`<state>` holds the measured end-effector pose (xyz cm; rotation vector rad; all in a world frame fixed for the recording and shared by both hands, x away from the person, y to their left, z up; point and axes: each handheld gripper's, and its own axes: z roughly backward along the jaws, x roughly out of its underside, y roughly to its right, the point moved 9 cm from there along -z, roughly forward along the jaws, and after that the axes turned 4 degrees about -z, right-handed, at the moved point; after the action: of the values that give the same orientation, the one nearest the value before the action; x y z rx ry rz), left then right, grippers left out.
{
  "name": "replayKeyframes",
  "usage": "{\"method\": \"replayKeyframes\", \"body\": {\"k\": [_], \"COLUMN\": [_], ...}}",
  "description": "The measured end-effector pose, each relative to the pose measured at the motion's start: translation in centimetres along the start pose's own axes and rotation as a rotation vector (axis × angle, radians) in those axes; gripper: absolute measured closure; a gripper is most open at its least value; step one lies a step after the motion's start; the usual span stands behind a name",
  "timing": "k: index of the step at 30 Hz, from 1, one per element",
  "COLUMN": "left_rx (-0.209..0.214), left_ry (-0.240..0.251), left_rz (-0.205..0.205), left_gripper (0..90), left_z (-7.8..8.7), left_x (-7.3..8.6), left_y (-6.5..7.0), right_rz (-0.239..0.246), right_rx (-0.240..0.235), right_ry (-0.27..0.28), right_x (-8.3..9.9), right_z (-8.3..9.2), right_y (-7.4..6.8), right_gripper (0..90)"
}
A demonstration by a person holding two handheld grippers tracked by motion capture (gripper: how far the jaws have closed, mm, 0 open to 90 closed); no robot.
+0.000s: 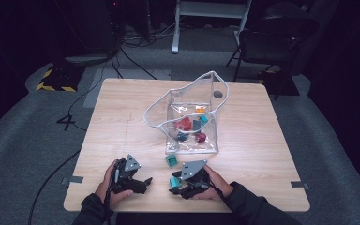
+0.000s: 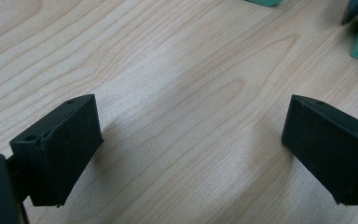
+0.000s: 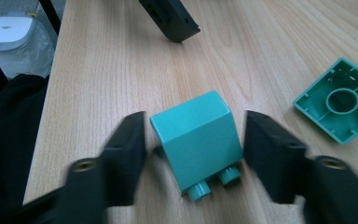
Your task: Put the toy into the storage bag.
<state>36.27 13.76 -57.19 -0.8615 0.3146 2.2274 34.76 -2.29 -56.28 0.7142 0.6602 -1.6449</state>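
A teal block [image 3: 193, 126] lies on its side on the wooden table [image 1: 122, 117], studs toward the camera. My right gripper [image 3: 195, 144] straddles it, a thin gap showing on each side, so the pads do not press. In the high view that gripper [image 1: 174, 183] sits near the front edge. A second teal block [image 3: 342, 106] lies hollow side up just beyond [image 1: 171, 161]. My left gripper [image 1: 145, 180] rests to the left, jaws wide apart [image 2: 191, 135] over bare wood. A clear plastic bag [image 1: 190, 101] stands open mid-table with several coloured blocks inside.
A dark chair [image 1: 272, 42] and white desk legs [image 1: 176, 28] stand beyond the table. Cables [image 1: 126, 61] and a yellow-black striped base [image 1: 56, 79] lie on the floor at left. A white bin [image 3: 9, 32] stands off the table's edge.
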Motion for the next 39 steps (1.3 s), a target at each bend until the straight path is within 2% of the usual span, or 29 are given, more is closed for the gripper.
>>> {"method": "replayKeyframes", "body": {"k": [5,6,13,22,32,39], "left_rx": [-0.001,-0.002,-0.002,-0.002,-0.002,-0.001], "left_ry": [0.000,0.001,0.001,0.001,0.001,0.001], "left_rz": [0.000,-0.001,-0.001,0.000,0.000,0.000], "left_gripper": [4.9,4.9,5.0,5.0,5.0,5.0], "left_z": [0.0,0.0,0.0,0.0,0.0,0.0], "left_x": [0.0,0.0,0.0,0.0,0.0,0.0], "left_y": [0.0,0.0,0.0,0.0,0.0,0.0], "right_rz": [0.016,0.018,0.021,0.007,-0.003,-0.016], "right_rx": [-0.015,-0.020,-0.022,0.007,0.026,0.059], "right_ry": [0.008,0.007,-0.004,0.011,0.064,0.102], "right_x": [0.0,0.1,0.3,0.5,-0.1,-0.5], "right_z": [0.1,0.2,0.5,1.9,4.1,6.3], "right_y": [-0.2,-0.3,-0.2,0.4,0.9,1.4], "right_gripper": [54.9,59.2,59.4,59.4,59.4,59.4]}}
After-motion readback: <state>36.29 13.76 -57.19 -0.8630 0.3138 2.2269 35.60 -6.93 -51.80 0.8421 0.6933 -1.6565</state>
